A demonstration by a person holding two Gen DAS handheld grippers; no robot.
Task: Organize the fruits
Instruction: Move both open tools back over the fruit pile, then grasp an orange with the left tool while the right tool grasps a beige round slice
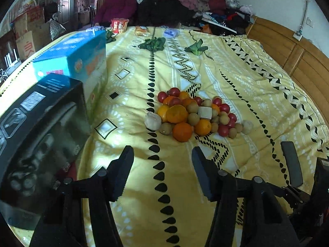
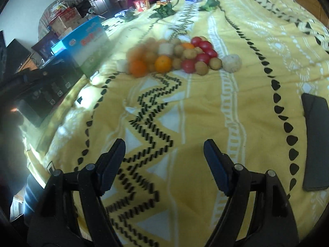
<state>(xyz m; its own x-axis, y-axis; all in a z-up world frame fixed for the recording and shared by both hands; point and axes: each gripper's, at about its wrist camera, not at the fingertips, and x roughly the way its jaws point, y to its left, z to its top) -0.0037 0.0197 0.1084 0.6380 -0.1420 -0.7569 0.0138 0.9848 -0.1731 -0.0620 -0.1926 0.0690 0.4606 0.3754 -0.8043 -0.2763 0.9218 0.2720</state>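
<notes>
A pile of fruit (image 1: 193, 113) lies on the yellow patterned blanket (image 1: 257, 94): oranges (image 1: 182, 131), red tomatoes (image 1: 224, 108), small brown kiwis (image 1: 193, 119) and pale round pieces (image 1: 153, 121). The pile also shows in the right wrist view (image 2: 181, 56), partly blurred. My left gripper (image 1: 162, 160) is open and empty, hovering short of the pile. My right gripper (image 2: 164, 154) is open and empty, farther back from the pile. One right finger (image 1: 292, 162) shows at the right of the left wrist view.
A blue box (image 1: 82, 59) and a black box (image 1: 39, 127) stand at the left. A black phone (image 2: 316, 142) lies at the right. Green leaves (image 1: 153, 44) and snack packs (image 1: 119, 25) lie at the far end, where a person (image 1: 119, 6) sits.
</notes>
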